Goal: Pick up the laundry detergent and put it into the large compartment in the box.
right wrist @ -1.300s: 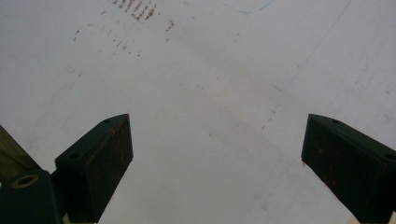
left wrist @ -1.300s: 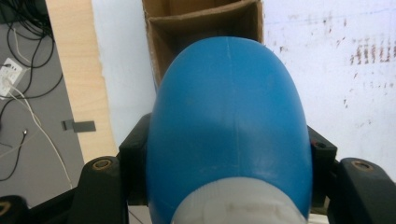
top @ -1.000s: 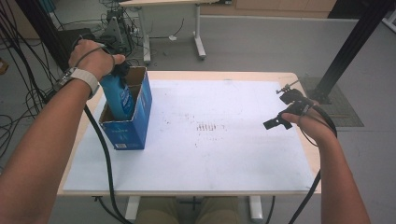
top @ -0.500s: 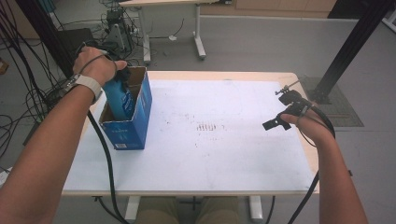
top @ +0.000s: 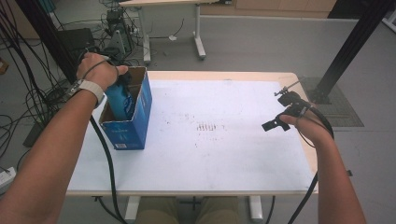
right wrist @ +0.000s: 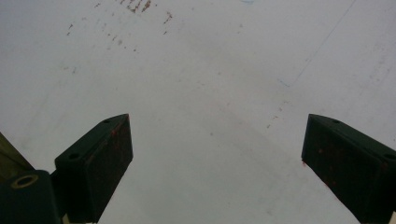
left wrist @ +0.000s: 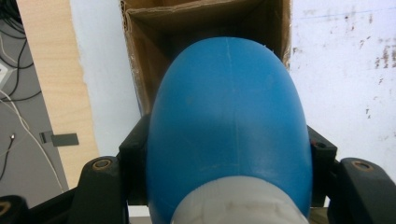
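A white table top (top: 224, 154) with a pale wooden edge is seen, marked near its middle by a patch of small brown specks (top: 206, 126). Beyond its far edge, a grey floor (top: 261, 42) is shown, on which the white legs of a second table (top: 198, 35) are planted. Black cables (top: 32, 100) are heaped on the floor at the left, beside a dark box (top: 74, 39). A black post (top: 348, 44) is set at the right, next to a dark floor mat (top: 343, 109).

Right tool (right wrist: 217, 163), jaws wide apart, over speckled white tabletop (right wrist: 210, 70).
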Motion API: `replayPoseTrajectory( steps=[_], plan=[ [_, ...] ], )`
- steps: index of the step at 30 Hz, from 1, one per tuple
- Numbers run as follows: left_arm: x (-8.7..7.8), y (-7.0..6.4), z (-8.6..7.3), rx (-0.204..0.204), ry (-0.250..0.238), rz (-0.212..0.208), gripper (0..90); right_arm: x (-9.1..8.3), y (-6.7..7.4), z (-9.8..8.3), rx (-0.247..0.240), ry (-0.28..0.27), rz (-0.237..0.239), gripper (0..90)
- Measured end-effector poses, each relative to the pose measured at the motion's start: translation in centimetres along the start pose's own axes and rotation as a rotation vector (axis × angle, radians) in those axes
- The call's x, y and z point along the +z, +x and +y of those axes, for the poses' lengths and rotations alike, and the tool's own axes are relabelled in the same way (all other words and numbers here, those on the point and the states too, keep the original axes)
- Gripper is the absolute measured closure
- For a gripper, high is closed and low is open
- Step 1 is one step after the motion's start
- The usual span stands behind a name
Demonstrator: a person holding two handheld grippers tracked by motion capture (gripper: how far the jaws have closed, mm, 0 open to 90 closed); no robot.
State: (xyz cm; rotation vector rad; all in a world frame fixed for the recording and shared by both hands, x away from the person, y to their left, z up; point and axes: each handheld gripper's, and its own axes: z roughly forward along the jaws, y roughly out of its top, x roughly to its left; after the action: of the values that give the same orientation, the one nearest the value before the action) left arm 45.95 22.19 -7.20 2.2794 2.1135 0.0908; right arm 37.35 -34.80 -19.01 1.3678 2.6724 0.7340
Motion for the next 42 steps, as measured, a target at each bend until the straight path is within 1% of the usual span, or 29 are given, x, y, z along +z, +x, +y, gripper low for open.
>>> replayPoseTrajectory(
  steps=[2, 5, 11, 15, 16, 21, 27, 31, 34, 42],
  plan=[
    [0.3, -0.1, 0.1, 0.003, 0.005, 0.006, 38.0, 0.1, 0.0, 0.0, 0.001, 0.001, 0.002, 8.4],
    [0.7, -0.1, 0.0, 0.002, -0.001, 0.004, 38.0, 0.3, -0.1, -0.1, 0.003, 0.003, 0.004, 8.4],
    [1.4, -0.2, 0.2, 0.002, 0.009, 0.002, 38.0, 0.4, -0.2, 0.0, 0.004, 0.005, 0.005, 8.5],
    [1.9, -0.5, 0.3, 0.014, 0.01, 0.016, 38.0, 0.4, -0.2, 0.0, 0.003, 0.005, 0.004, 8.4],
    [2.0, -0.6, 0.3, 0.011, 0.007, 0.019, 38.0, 0.4, -0.2, 0.0, 0.005, 0.007, 0.004, 8.4],
    [2.7, -0.4, 0.4, 0.013, 0.014, 0.008, 38.0, 0.7, -0.3, -0.1, 0.013, 0.012, 0.009, 8.4],
    [3.5, -0.5, 0.4, 0.016, 0.014, 0.009, 38.0, 0.8, -0.3, 0.0, 0.01, 0.012, 0.011, 8.4],
    [3.6, -0.7, 0.3, 0.023, 0.005, 0.017, 37.9, 0.8, -0.4, 0.0, 0.01, 0.011, 0.011, 8.4],
    [3.7, -0.6, 0.2, 0.019, 0.0, 0.016, 38.0, 0.9, -0.4, 0.0, 0.013, 0.012, 0.013, 8.4],
    [4.2, -0.8, 0.3, 0.024, 0.004, 0.015, 38.0, 1.0, -0.6, -0.2, 0.017, 0.012, 0.014, 8.4]
  ],
)
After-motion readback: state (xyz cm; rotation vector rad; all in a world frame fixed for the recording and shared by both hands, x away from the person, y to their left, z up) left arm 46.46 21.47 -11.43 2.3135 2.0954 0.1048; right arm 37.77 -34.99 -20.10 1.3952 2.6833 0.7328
